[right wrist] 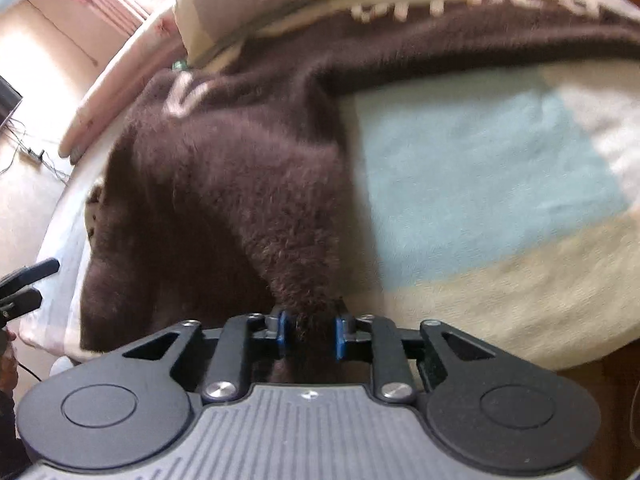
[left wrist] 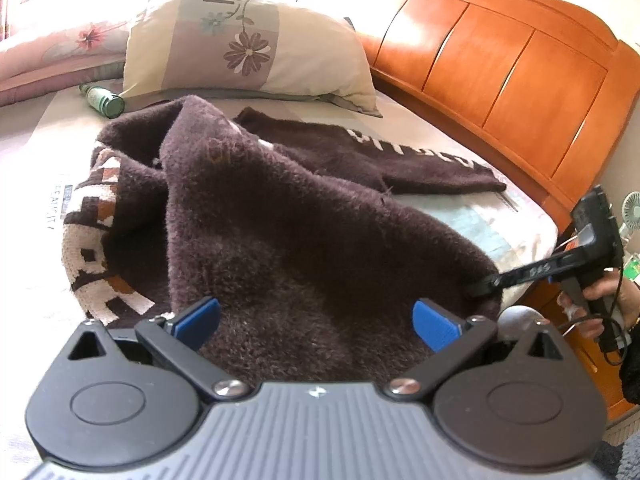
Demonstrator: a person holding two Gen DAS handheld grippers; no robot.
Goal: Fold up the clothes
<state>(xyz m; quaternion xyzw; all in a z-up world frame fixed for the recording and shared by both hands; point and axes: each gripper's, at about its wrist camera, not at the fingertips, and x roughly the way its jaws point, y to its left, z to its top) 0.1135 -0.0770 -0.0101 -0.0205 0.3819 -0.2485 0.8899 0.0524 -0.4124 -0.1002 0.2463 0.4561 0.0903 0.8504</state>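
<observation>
On the bed (left wrist: pixel 500 216), the brown sweater (left wrist: pixel 280 220) lies rumpled below a floral pillow (left wrist: pixel 240 44), its near corner clamped in the right gripper (right wrist: pixel 309 334), while the left gripper (left wrist: pixel 316 322) hovers spread wide over it.
</observation>
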